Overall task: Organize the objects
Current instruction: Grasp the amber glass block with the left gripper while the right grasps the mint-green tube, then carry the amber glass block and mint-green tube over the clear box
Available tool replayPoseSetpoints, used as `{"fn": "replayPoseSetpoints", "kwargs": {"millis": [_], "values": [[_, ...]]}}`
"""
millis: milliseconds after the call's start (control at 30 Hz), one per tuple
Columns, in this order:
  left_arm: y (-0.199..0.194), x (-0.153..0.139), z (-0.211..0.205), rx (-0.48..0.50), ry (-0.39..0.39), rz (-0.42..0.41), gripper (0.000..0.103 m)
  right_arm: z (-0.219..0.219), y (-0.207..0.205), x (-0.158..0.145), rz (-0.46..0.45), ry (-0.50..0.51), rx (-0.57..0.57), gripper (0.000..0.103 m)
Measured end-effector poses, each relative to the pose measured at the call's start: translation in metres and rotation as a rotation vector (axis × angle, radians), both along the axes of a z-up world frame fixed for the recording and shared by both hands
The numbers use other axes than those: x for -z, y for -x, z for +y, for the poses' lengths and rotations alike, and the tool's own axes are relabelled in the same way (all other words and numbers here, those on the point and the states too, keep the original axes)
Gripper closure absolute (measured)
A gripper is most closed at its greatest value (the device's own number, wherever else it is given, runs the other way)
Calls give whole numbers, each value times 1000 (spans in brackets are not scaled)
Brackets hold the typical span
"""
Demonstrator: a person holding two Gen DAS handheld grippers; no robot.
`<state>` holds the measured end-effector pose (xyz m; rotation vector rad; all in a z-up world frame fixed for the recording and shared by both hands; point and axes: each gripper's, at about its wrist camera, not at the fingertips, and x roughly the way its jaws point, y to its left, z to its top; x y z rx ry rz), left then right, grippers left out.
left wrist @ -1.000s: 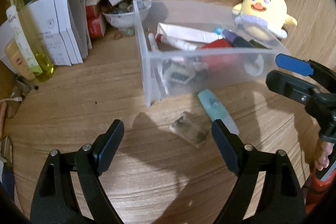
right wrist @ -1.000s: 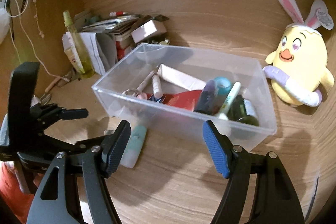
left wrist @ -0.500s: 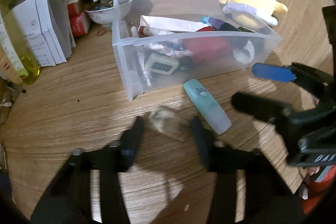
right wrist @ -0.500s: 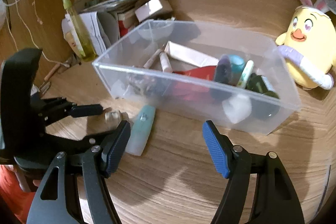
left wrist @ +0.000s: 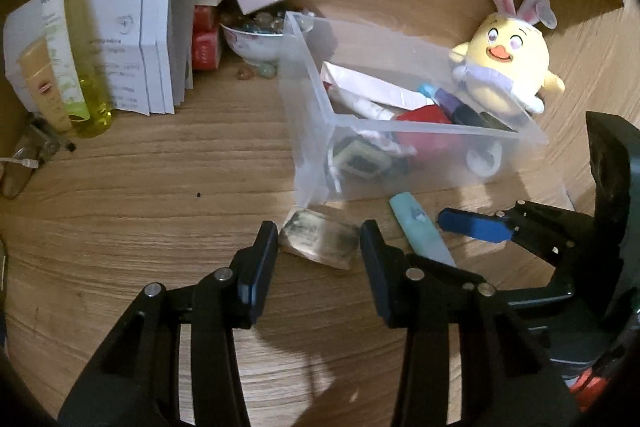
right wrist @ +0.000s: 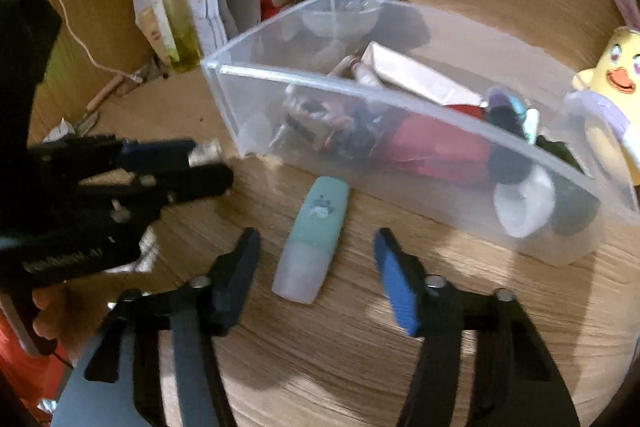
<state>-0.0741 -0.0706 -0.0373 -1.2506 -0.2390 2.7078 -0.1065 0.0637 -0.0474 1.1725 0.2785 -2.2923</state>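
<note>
Left gripper [left wrist: 318, 247] has narrowed, now pinching clear block [left wrist: 318, 239] at bin's [left wrist: 308, 147] 6 o'clock corner. Right gripper [right wrist: 316, 259] lower, jaws closing around mint tube [right wrist: 312, 243], untouched, at bin's 6 o'clock. Both binnable next.

- Wooden desk [left wrist: 140, 195]: carries all items.
- Clear plastic bin [left wrist: 316, 131]: centre, filled.
- Pale-green tube [right wrist: 314, 243]: flat, just beside the bin.
- Small clear block [left wrist: 318, 239]: at the bin's corner.
- Yellow chick plush [left wrist: 506, 67]: behind the bin.
- Yellow-green bottle [left wrist: 80, 39], folded papers [left wrist: 140, 39], bowl of beads [left wrist: 256, 41]: at the back.
</note>
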Motion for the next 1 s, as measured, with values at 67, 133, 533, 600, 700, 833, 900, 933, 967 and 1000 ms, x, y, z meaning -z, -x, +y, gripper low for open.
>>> {"fn": "replayPoseSetpoints", "kwargs": {"millis": [67, 133, 533, 600, 700, 833, 900, 933, 967, 1000], "values": [[-1, -1, 2, 2, 4, 7, 61, -4, -1, 1, 18, -16, 0, 60], [-2, -1, 3, 1, 11, 14, 61, -5, -2, 2, 31, -23, 1, 67], [-10, -11, -5, -39, -7, 53, 61, 13, -9, -14, 52, 40, 34, 80], [-13, -15, -3, -39, -4, 63, 61, 17, -13, -19, 62, 54, 39, 80], [-16, -23, 0, -43, 8, 90, 60, 23, -17, -28, 84, 75, 48, 80], [-18, -33, 5, -47, 8, 120, 60, 30, -21, -43, 122, 108, 65, 80], [-18, -39, 8, -48, 9, 135, 60, 33, -23, -50, 143, 116, 70, 80], [-18, -42, 9, -48, 12, 143, 60, 36, -24, -54, 157, 117, 77, 80], [-18, -44, 11, -49, 13, 148, 60, 38, -25, -57, 168, 115, 85, 80], [-18, -47, 12, -49, 15, 156, 60, 41, -26, -59, 176, 116, 93, 80]]}}
